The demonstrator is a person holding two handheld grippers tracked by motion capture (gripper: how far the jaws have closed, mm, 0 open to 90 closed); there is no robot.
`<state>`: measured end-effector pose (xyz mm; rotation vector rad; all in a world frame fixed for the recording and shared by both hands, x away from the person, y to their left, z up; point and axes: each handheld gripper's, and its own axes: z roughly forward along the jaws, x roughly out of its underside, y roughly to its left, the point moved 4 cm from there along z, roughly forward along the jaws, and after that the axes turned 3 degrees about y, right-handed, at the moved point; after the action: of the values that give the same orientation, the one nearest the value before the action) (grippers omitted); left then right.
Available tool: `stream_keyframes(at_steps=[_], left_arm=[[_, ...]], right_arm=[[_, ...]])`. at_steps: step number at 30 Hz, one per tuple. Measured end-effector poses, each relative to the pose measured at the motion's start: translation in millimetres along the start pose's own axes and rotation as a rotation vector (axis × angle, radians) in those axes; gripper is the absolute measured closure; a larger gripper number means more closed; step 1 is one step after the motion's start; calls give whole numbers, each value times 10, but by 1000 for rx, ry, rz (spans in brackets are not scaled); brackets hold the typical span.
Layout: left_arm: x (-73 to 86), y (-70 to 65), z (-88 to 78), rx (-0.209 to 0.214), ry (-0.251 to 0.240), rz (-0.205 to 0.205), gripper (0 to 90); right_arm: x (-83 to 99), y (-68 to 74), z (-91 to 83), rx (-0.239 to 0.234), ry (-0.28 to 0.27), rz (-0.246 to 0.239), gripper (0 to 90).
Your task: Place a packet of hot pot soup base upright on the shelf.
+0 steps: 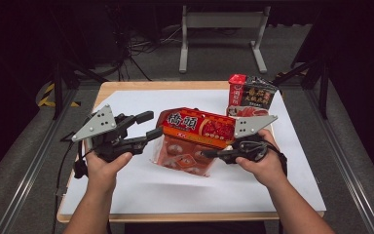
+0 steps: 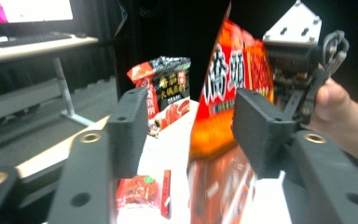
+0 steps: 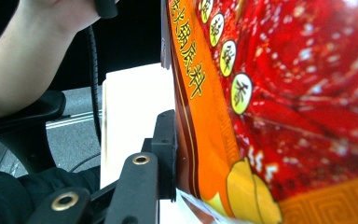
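A large red and orange snack bag [image 1: 197, 126] with printed characters hangs above the white sheet, its clear lower part drooping below. My right gripper [image 1: 219, 147] is shut on the bag's right end. In the right gripper view its left jaw pad [image 3: 166, 149] presses the bag [image 3: 284, 93], and the other jaw is hidden behind it. My left gripper [image 1: 149, 126] is open at the bag's left end. In the left gripper view the bag's edge [image 2: 223, 79] stands between the spread jaws of the left gripper [image 2: 191, 128], and the pads do not press on it.
A black and red snack bag [image 1: 251, 93] stands at the back right of the table, seen also [image 2: 168, 86] past the left jaws. A small red packet [image 2: 137, 191] lies on the white sheet [image 1: 141, 187]. The wooden table edge [image 1: 175, 217] runs along the front.
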<state>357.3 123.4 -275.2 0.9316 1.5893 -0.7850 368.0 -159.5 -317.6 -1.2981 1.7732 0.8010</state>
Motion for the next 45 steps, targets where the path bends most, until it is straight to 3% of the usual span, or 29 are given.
stream_keyframes(at_steps=[4,20,32,45], left_arm=[[54,52,5,-23,18,-9,376],[265,262,24,-103,119,-30,342],[389,411,-6,-121,150,-79,337],[456,477,10,-131,182,-91,332]], right_arm=[[-44,-64,-76,21,18,25,704],[-259,-277,-292,89,63,56,704],[-390,-427,-469,131,65,71,704],[-411,-619,-701,207,74,88,703]])
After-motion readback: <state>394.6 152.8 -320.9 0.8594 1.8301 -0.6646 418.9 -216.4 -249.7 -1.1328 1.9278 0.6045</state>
